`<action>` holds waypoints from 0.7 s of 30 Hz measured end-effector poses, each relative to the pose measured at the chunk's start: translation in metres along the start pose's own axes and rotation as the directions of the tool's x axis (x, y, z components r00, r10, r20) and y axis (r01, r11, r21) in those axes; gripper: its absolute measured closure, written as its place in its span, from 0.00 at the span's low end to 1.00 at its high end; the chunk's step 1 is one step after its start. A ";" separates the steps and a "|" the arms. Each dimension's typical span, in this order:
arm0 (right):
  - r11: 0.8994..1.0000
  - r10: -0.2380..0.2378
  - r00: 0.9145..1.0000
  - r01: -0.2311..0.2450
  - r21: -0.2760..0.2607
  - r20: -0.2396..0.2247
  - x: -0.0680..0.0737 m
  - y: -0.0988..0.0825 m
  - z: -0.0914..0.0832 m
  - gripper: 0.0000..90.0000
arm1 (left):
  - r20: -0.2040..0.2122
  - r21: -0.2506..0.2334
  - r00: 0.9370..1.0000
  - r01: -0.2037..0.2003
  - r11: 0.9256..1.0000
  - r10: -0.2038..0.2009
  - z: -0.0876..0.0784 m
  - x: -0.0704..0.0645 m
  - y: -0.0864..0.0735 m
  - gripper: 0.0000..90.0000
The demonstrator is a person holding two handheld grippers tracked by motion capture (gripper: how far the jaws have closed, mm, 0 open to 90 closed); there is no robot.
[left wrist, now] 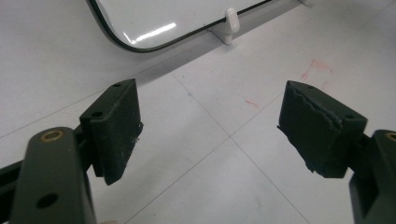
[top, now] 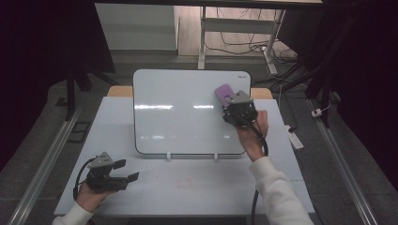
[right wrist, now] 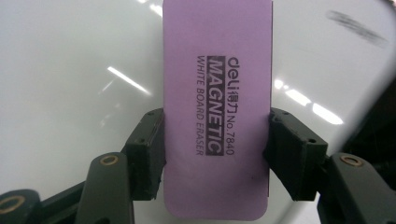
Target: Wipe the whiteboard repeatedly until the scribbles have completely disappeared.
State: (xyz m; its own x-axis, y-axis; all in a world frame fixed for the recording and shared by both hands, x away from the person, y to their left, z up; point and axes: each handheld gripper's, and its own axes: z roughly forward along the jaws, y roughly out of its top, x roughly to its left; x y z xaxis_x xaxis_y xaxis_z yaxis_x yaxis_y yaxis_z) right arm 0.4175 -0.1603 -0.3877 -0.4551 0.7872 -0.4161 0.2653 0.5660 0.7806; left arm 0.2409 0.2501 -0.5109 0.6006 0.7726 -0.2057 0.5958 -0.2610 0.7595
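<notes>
— Eraser first: where was it?

— Clamped between the jaws of the right gripper. They pressed on its two long edges near the lower end, and the purple body stuck out beyond them, printed side facing the camera that rode on the gripper.

— And what lay behind it?

— The whiteboard. In the high view the eraser sat at the board's upper right part, with the right gripper just below it and the right hand behind that. Whether the eraser actually touched the board, I couldn't tell. A faint dark smear marked the board toward the upper right of the right gripper view.

— The other side?

— The left gripper had its jaws wide apart, with only bare counter between them. The left hand held it low over the counter's near left corner, well apart from the board. The board's rounded lower corner and a small white clip at its bottom edge showed ahead of those jaws.
</notes>
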 end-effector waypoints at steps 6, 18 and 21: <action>0.998 0.056 0.998 -0.056 -0.007 0.021 -0.016 -0.009 -0.004 0.45 | 0.000 0.005 1.000 -0.002 1.000 0.002 0.001 0.000 0.001 0.24; 0.993 -0.117 0.987 0.117 -0.003 -0.107 0.068 -0.026 -0.004 0.46 | 0.002 0.009 1.000 0.002 1.000 -0.002 0.003 0.000 0.001 0.24; 0.993 -0.117 0.987 0.117 -0.005 -0.114 0.070 -0.027 -0.004 0.46 | 0.005 0.008 1.000 0.004 1.000 -0.004 0.003 0.000 0.001 0.24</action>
State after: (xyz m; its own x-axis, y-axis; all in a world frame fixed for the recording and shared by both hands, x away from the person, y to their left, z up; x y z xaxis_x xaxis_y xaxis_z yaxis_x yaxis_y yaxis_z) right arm 0.3751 -0.1218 -0.4357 -0.5772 0.6825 -0.4485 0.2059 0.6531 0.7288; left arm 0.2428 0.2484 -0.5121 0.6011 0.7706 -0.2118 0.6021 -0.2625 0.7540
